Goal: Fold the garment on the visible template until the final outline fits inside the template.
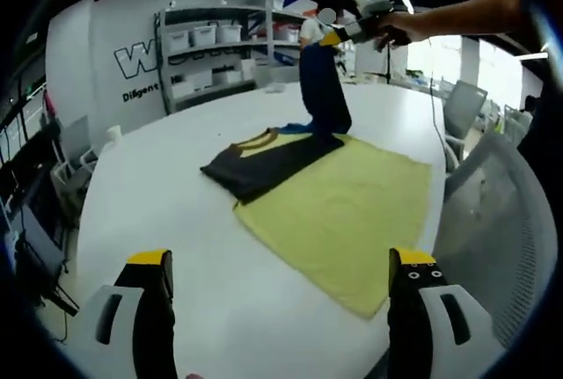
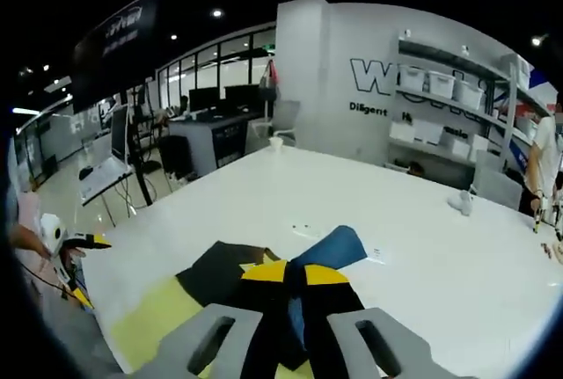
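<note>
Surface [image 1: 176, 221]: large, white, rounded; wide bare stretches on every side of the template, most of all toward the far wall with its lettering.
Template [image 1: 352, 212]: flat yellow sheet lying near the surface's edge by a grey chair [image 1: 493, 212]; its near corner reaches close to that edge.
Garment [image 1: 273, 159]: dark navy with a mustard-trimmed neckline and a blue inner face; one part lies flat, half on the template's far corner and half on bare surface, the other part is drawn up in a hanging fold above it. In the right gripper view the dark cloth [image 2: 290, 317] bunches between the jaws, with a blue flap turned outward.
Shelving [image 1: 211, 54]: metal rack with white bins against the far wall, well apart from the garment.
Right tongs [image 1: 339, 36]: held in a person's hand, clamped on the garment's lifted edge, high over the surface.
Left tongs [image 1: 281, 287]: jaws spread wide apart, holding nothing, hovering over bare surface just short of the template's near edge.
</note>
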Tool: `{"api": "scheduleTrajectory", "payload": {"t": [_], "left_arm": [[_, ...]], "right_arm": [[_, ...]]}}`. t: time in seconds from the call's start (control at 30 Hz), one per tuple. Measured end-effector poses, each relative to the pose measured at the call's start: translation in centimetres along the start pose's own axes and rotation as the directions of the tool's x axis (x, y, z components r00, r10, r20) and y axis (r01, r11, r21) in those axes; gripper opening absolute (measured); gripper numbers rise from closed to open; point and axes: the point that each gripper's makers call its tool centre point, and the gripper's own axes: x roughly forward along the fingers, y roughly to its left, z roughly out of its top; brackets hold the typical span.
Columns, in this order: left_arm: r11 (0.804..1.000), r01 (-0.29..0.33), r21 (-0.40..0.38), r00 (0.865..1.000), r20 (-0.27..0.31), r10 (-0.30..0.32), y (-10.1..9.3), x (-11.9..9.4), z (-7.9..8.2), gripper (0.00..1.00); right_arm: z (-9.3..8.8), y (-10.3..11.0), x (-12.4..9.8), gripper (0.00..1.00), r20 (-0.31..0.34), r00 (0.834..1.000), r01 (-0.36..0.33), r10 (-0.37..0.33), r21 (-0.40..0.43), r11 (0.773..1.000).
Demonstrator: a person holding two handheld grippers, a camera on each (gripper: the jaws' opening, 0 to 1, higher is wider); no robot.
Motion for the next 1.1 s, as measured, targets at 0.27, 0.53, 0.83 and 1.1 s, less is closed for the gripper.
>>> {"api": "scheduleTrajectory", "payload": {"t": [0.27, 0.53, 0.83, 1.1], "left_arm": [[0.999, -0.024, -0.03, 1.0, -0.017, 0.023, 0.2, -0.3, -1.3, 0.99], [0.997, -0.026, -0.071, 0.999, -0.022, 0.024, -0.6, -0.2, -2.7, 0.99], [0.995, -0.042, -0.092, 0.999, 0.011, 0.044, -0.6, -0.9, -2.0, 0.97], [0.991, -0.067, -0.117, 0.997, 0.029, 0.071, 0.0, -1.8, -1.7, 0.97]], "right_arm": [[0.5, 3.0, 1.4, 0.0, -0.017, 0.999, -0.047, 0.047, 0.0, 0.999], [0.4, 5.5, 3.4, 0.0, -0.048, 0.996, -0.073, 0.071, -0.037, 0.997], [-1.1, 6.8, 6.5, 0.0, -0.11, 0.993, -0.059, 0.053, -0.049, 0.997], [-2.6, 8.7, 9.1, 0.0, -0.155, 0.985, -0.076, 0.071, -0.03, 0.997]]}}
